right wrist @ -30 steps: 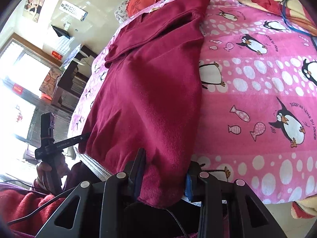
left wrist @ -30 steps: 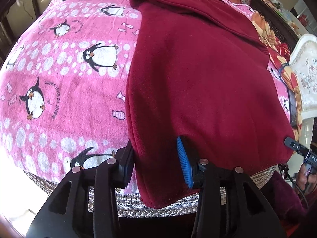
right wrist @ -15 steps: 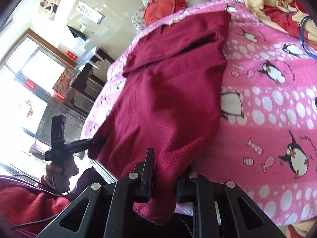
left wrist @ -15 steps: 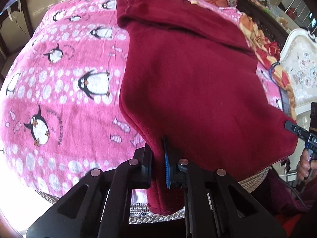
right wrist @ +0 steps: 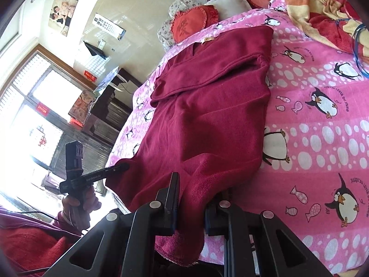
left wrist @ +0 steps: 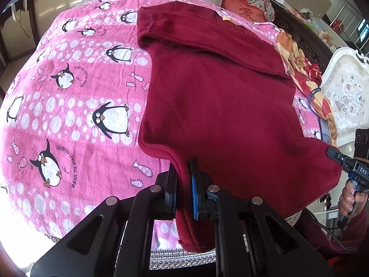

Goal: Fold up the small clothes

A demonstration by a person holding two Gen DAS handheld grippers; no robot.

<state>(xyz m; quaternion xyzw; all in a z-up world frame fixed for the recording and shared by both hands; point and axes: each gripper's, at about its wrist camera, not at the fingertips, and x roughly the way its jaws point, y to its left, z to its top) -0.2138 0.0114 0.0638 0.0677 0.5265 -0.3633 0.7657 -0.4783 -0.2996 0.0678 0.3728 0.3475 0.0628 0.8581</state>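
Both tongs, left tongs and right tongs, clamp the maroon top's hem corners; next, I judge, carry hem toward collar.

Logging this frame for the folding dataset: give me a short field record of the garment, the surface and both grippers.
garment: dark red fleece top, lying lengthwise on the bed, sleeves folded across its far end
surface: pink penguin blanket
left gripper: shut on the hem's near corner
right gripper: shut on the hem's other near corner
hem state: both near corners lifted off the blanket, fabric hanging below the fingers
far end: red heart cushion beyond the collar
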